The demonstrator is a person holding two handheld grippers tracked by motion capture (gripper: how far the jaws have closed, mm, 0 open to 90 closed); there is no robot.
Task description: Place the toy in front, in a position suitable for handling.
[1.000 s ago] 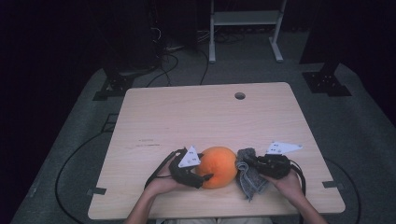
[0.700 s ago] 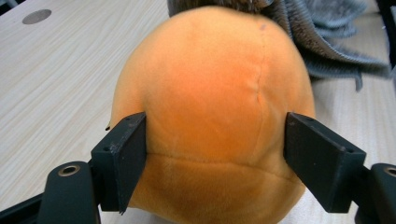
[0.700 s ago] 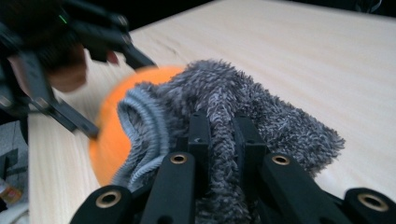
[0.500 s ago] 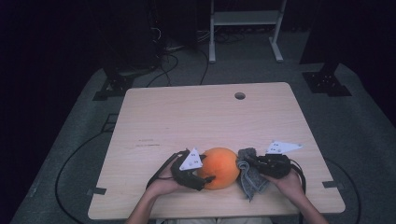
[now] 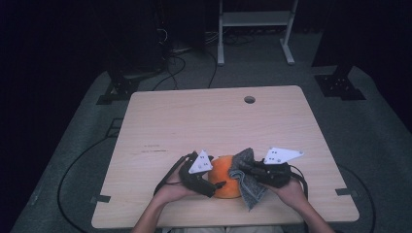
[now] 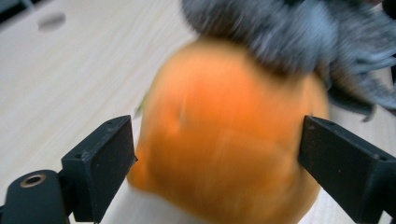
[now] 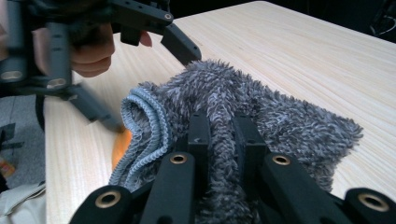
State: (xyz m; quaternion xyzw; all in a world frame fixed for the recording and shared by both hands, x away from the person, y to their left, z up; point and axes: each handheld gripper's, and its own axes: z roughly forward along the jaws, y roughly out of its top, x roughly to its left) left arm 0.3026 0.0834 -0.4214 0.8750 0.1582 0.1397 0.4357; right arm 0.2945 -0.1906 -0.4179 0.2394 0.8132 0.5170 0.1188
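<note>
Scene: wooden tabletop [image 5: 194, 121] seen from the high view, with a person's forearms entering at the near edge.
Object: orange ball-like fruit [image 5: 224, 175], probably an orange, resting on the tabletop near the front edge, between the two grippers.
Cloth: grey terry cloth [image 5: 247, 179], draped against the right side and top of the fruit.
Left gripper [image 5: 214, 187]: jaws have just been opening; in the left gripper view they stand wide on either side of the fruit [image 6: 224, 140], with a narrow gap showing at each pad, so the fruit sits between them but is not pressed.
Right gripper [image 5: 250, 171]: jaws narrow, pinched on a fold of the cloth [image 7: 224, 135], as the right gripper view shows.
Step in hand: wiping the fruit with the cloth, judged from the cloth lying on its surface while the other gripper brackets it.
Next move: probably calls for the left gripper to steady the fruit again, or turn it, so that the cloth can reach an unwiped face without rolling it off the edge.
</note>
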